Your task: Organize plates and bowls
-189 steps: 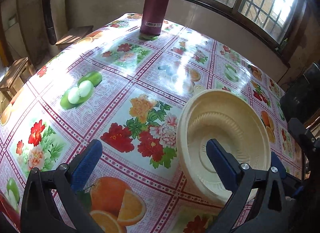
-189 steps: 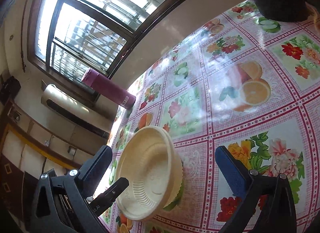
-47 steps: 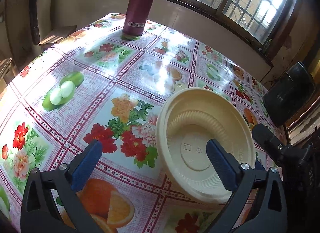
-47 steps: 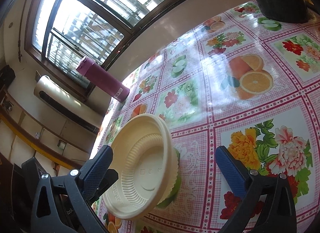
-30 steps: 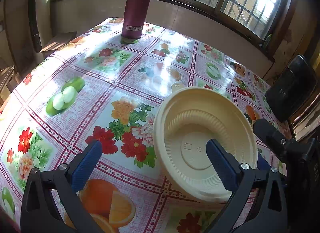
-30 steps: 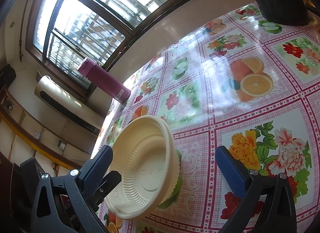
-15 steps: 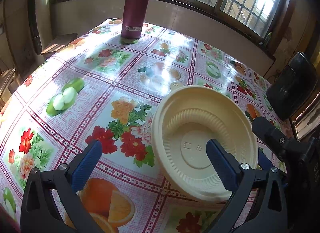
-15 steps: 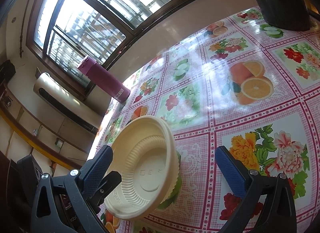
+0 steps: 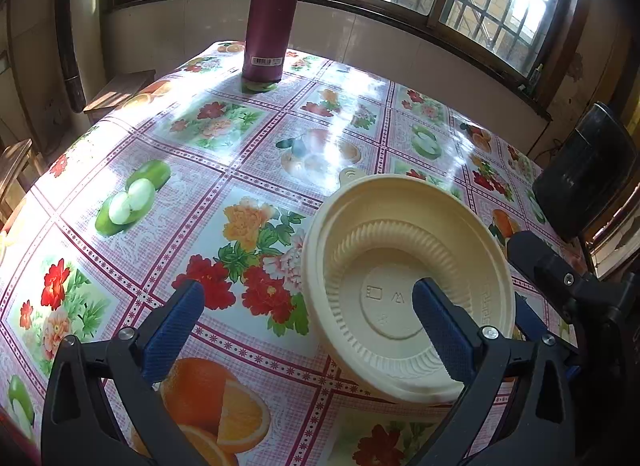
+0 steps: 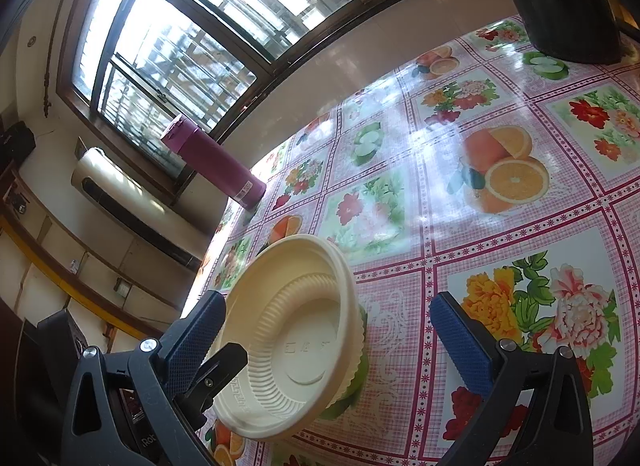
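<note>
A stack of nested cream plastic bowls (image 9: 400,278) stands upright on the flowered tablecloth (image 9: 224,185). In the left wrist view my left gripper (image 9: 308,306) is open, and its right finger reaches over the bowl's hollow while the left finger hangs over bare cloth. My right gripper (image 10: 328,310) is open too, with the bowls (image 10: 296,342) lying between its fingers, nearer the left one. Each view catches a black finger of the other gripper beside the bowls' rim. I cannot tell whether any finger touches the bowls.
A tall maroon flask (image 9: 274,13) stands at the table's far edge under the window, also the flask (image 10: 216,161) in the right view. A black rounded object (image 9: 584,173) sits at the far right corner. A wooden stool (image 9: 120,89) stands beyond the table's left edge.
Both grippers stay open and drift only slightly around the bowls. The bowls have not moved on the cloth.
</note>
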Action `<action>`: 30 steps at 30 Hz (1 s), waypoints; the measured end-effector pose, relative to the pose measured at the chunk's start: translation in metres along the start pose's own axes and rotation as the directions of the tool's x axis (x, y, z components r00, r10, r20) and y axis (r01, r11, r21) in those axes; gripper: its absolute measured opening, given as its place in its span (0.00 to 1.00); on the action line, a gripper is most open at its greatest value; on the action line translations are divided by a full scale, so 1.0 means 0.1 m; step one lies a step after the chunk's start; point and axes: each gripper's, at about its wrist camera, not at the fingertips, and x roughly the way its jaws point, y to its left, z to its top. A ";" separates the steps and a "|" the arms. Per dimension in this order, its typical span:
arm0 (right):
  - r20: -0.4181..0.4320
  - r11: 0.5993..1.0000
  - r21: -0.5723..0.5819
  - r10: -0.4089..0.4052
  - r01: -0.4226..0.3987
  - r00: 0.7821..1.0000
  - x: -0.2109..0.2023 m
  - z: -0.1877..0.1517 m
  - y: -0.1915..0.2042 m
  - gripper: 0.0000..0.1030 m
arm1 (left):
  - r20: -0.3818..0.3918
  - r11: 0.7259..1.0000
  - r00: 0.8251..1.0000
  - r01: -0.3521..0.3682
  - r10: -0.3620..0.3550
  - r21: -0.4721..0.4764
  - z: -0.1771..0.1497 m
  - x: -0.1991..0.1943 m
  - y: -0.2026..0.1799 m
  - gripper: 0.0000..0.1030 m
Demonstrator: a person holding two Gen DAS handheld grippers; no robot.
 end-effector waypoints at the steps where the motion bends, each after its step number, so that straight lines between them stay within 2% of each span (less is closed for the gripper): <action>1: 0.002 1.000 -0.001 0.000 0.000 1.000 0.00 0.00 0.00 1.00 | 0.002 1.000 1.000 -0.002 0.002 0.000 0.00 0.00 0.00 1.00; 8: 0.006 1.000 0.001 0.003 -0.003 1.000 -0.02 0.00 0.01 1.00 | 0.042 1.000 0.999 -0.007 0.007 0.002 0.01 -0.07 -0.02 1.00; 13: 0.015 1.000 0.001 0.006 -0.006 1.000 -0.04 0.00 0.01 1.00 | 0.129 1.000 0.991 -0.021 0.019 0.013 0.03 -0.24 -0.05 1.00; 16: 0.025 1.000 0.009 0.020 -0.020 0.999 -0.07 0.01 0.00 1.00 | 0.209 0.999 0.977 -0.042 0.037 0.019 0.05 -0.39 -0.07 1.00; 19: 0.047 1.000 0.016 0.027 -0.027 0.999 -0.12 0.02 -0.01 1.00 | 0.294 0.999 0.955 -0.048 0.040 0.021 0.06 -0.54 -0.07 1.00; 25: 0.129 0.996 0.018 0.088 -0.091 0.988 -0.29 0.05 0.01 1.00 | 0.384 0.997 0.921 -0.073 0.065 0.008 0.06 -0.72 -0.06 1.00; 30: 0.174 0.993 0.038 0.106 -0.115 0.979 -0.38 0.07 -0.04 1.00 | 0.418 0.998 0.906 -0.066 0.062 -0.005 0.07 -0.78 -0.03 1.00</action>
